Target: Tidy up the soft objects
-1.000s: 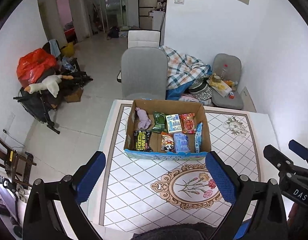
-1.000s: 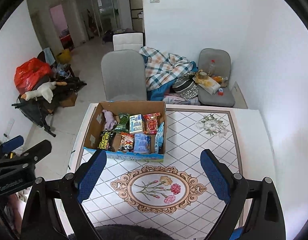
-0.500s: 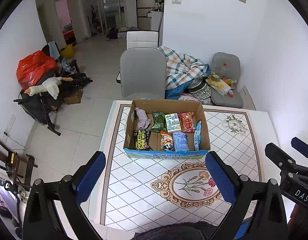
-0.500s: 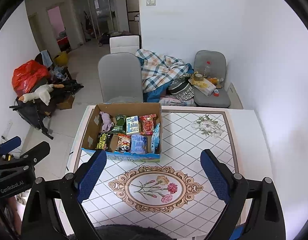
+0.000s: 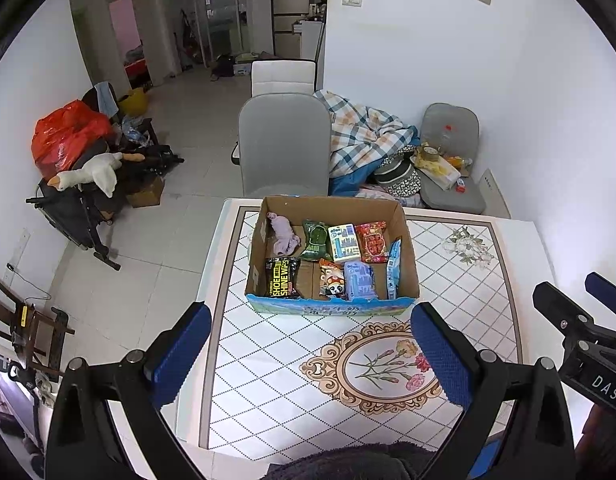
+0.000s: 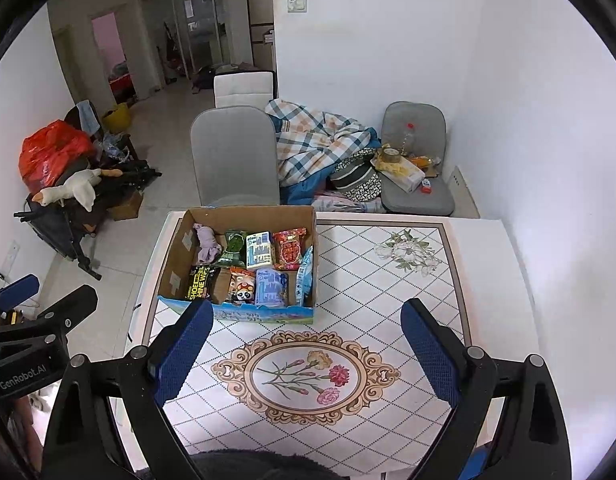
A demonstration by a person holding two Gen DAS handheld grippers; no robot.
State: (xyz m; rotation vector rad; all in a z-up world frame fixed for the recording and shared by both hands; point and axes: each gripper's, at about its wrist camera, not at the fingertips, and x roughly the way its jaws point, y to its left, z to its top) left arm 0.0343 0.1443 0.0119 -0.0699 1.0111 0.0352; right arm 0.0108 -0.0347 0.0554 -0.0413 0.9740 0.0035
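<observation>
An open cardboard box [image 5: 407, 248] [image 6: 176, 256] stands on the far left part of the tiled table [image 5: 292, 360] [image 6: 427, 292]. Inside it lie several soft packets and a lilac cloth [image 5: 283, 236] [image 6: 207, 242], a black shoe-wipes pack [image 5: 283, 278] [image 6: 200, 282] and a panda packet [image 5: 332, 278] [image 6: 240, 286]. My left gripper [image 5: 308, 356] hangs open above the table's near side, well short of the box. My right gripper [image 6: 306, 354] is open too, over the flower medallion [image 6: 306, 374]. Neither holds anything.
A grey chair [image 5: 284, 144] stands behind the table, with a plaid blanket [image 5: 363, 136] heaped beside it. A second grey chair [image 5: 451, 168] holds clutter by the right wall. Left on the floor, a stroller [image 5: 80, 200] carries a plush goose and a red bag.
Both grippers have drawn back and risen a little, so the box and table look slightly smaller and farther away. Both stay open and nothing in the box has moved.
</observation>
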